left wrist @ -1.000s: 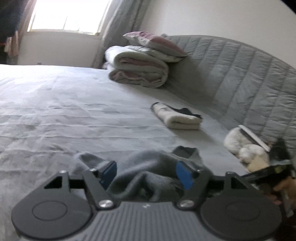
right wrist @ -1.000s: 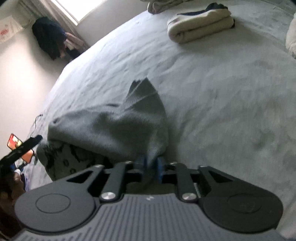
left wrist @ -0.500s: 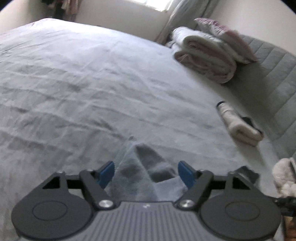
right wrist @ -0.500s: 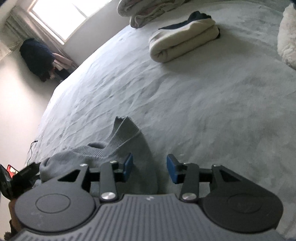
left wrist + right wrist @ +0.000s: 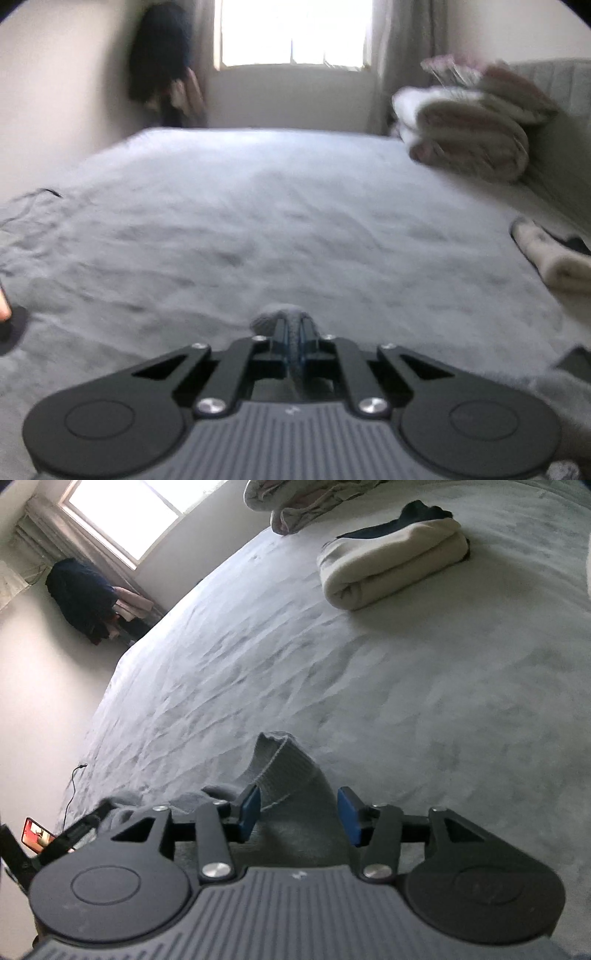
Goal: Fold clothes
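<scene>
A grey knit sweater (image 5: 291, 775) lies bunched on the grey bedspread (image 5: 424, 686). In the right wrist view one ribbed end of it pokes up between the blue pads of my right gripper (image 5: 298, 814), which stands open around the cloth. In the left wrist view my left gripper (image 5: 293, 338) is shut on a small fold of the grey sweater (image 5: 282, 314), with only a nub showing past the fingertips. More grey knit (image 5: 565, 391) shows at the lower right of that view.
A folded cream and dark garment (image 5: 395, 561) lies on the bed to the right, also in the left wrist view (image 5: 550, 254). Stacked quilts and a pillow (image 5: 469, 144) sit against the headboard. Dark clothes (image 5: 159, 55) hang beside the window. A phone (image 5: 37, 836) glows at the left.
My left gripper closed on a fold of the sweater and swung toward the window. My right gripper let go of the sweater and opened wider.
</scene>
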### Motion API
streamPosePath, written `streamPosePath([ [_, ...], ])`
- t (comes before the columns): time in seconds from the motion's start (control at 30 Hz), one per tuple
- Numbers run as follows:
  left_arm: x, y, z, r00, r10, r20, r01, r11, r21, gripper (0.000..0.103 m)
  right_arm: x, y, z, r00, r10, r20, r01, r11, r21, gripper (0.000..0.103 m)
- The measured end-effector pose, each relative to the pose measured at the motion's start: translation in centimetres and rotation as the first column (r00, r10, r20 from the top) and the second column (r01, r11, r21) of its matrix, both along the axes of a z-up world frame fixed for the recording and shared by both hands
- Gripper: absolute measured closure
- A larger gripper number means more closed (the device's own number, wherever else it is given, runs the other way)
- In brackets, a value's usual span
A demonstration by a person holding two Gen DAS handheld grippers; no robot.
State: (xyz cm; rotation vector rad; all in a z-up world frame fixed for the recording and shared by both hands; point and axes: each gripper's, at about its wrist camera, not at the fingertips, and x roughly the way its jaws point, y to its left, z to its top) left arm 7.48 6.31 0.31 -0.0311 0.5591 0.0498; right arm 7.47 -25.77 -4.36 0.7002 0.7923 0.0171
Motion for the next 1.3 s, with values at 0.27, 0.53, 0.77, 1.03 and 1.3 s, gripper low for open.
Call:
streamPosePath([
  [0.27,-0.1,4.7,1.2,0.991,0.124,0.043,-0.124,0.992,0.003,0.098,0.7,0.7,0.0,1.0,-0.008,0.001,0.008,1.0,-0.001,0.049],
  [0.53,-1.0,9.5,1.6,0.961,0.277,0.019,-0.278,0.96,0.04,0.103,1.5,1.5,0.0,1.0,-0.014,-0.004,0.014,1.0,-0.002,0.047],
  [0.77,-1.0,9.7,0.3,0.985,0.115,-0.127,-0.133,0.98,-0.146,0.086,2.7,3.1,0.0,1.0,-0.029,-0.009,0.03,1.0,0.003,0.049],
  [1.03,-0.7,6.8,-0.4,0.983,-0.04,-0.181,-0.002,0.974,-0.229,0.056,3.2,8.7,1.8,0.99,0.129,0.059,-0.131,0.991,0.03,0.085],
  [1.3,-0.4,5.5,-0.6,0.975,-0.094,-0.199,0.037,0.961,-0.273,0.051,1.7,15.4,3.2,0.897,0.426,0.115,-0.429,0.903,-0.001,0.087],
])
